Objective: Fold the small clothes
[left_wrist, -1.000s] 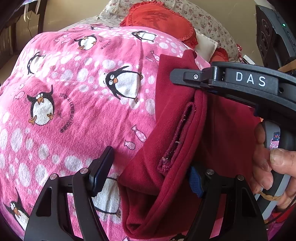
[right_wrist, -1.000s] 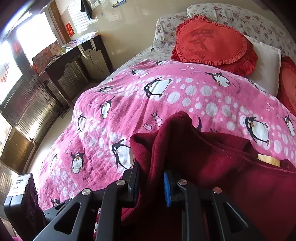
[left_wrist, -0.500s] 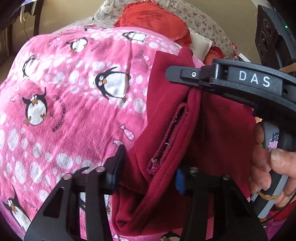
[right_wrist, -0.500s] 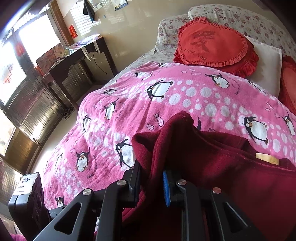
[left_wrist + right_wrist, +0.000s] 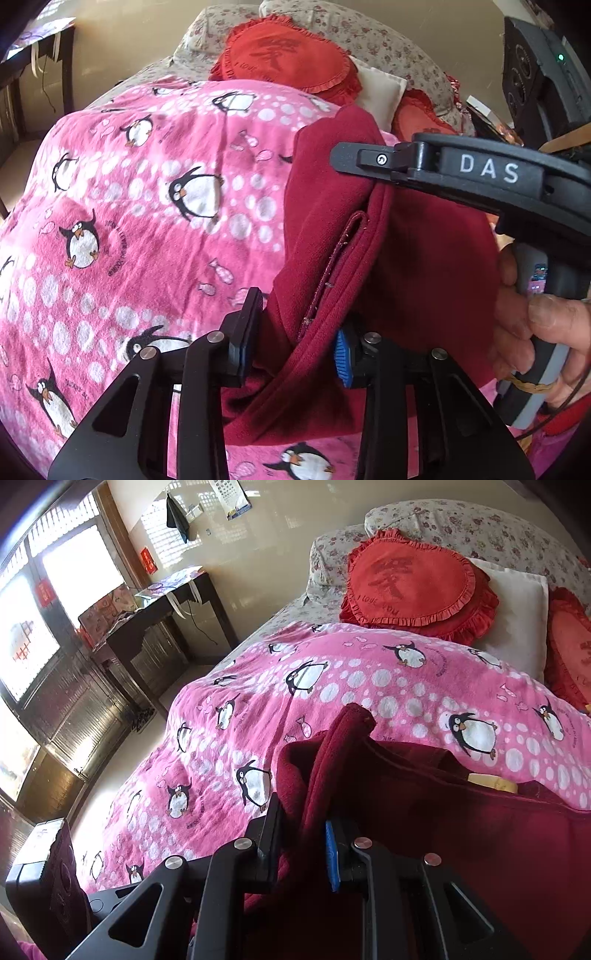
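A dark red garment [image 5: 332, 236] lies on a pink penguin blanket [image 5: 147, 206] on the bed. My left gripper [image 5: 295, 339] is shut on a bunched fold of the garment near its seamed edge. My right gripper [image 5: 303, 842] is shut on another fold of the same garment [image 5: 443, 812] and lifts it off the blanket [image 5: 332, 686]. In the left wrist view the right gripper's black finger [image 5: 443, 170] reaches in from the right above the cloth, held by a hand [image 5: 535, 332]. A pale tag [image 5: 491, 781] shows inside the garment.
Red heart-shaped cushions [image 5: 413, 587] and a white pillow [image 5: 517, 605] lie at the head of the bed. A dark desk [image 5: 155, 627] and windows stand to the left across the floor. The other gripper's black body [image 5: 40, 878] shows at lower left.
My left gripper's fingers have closed in from wide open onto the red garment's fold. The right gripper keeps its grip, barely shifted.
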Motion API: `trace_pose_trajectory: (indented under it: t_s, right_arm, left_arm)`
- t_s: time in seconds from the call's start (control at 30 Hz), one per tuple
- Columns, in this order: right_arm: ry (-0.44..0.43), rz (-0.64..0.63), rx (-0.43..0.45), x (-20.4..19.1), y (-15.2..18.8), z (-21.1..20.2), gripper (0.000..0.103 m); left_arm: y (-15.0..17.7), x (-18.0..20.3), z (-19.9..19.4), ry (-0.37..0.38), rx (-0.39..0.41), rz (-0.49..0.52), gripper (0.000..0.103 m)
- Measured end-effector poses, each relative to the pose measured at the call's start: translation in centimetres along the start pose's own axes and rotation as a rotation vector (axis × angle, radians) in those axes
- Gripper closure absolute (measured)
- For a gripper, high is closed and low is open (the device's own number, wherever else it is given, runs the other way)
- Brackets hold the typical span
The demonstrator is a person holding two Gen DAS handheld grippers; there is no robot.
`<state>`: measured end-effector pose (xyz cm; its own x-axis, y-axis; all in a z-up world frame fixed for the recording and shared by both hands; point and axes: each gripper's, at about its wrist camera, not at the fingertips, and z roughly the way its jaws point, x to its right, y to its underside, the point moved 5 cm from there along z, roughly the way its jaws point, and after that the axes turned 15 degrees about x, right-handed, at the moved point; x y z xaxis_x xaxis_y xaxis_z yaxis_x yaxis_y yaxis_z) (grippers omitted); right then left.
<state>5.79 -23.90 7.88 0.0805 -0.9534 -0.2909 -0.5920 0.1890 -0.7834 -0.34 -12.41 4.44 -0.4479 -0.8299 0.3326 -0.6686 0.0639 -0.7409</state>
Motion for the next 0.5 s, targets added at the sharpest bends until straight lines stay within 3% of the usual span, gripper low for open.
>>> trace_pose_trajectory:
  t_s: [0.27,0.5]
  right_arm:
    - [0.002,0.015,0.048,2.6,-1.9,-4.7,0.086]
    - [0.075,0.039,0.128,8.1,-2.2,-10.8,0.088]
  left_arm:
    - [-1.6,5.8,-1.5,0.121,0.003,0.025,0.074]
    - [-1.3,15.0,-0.9,0.241,-0.008,0.124,0.076]
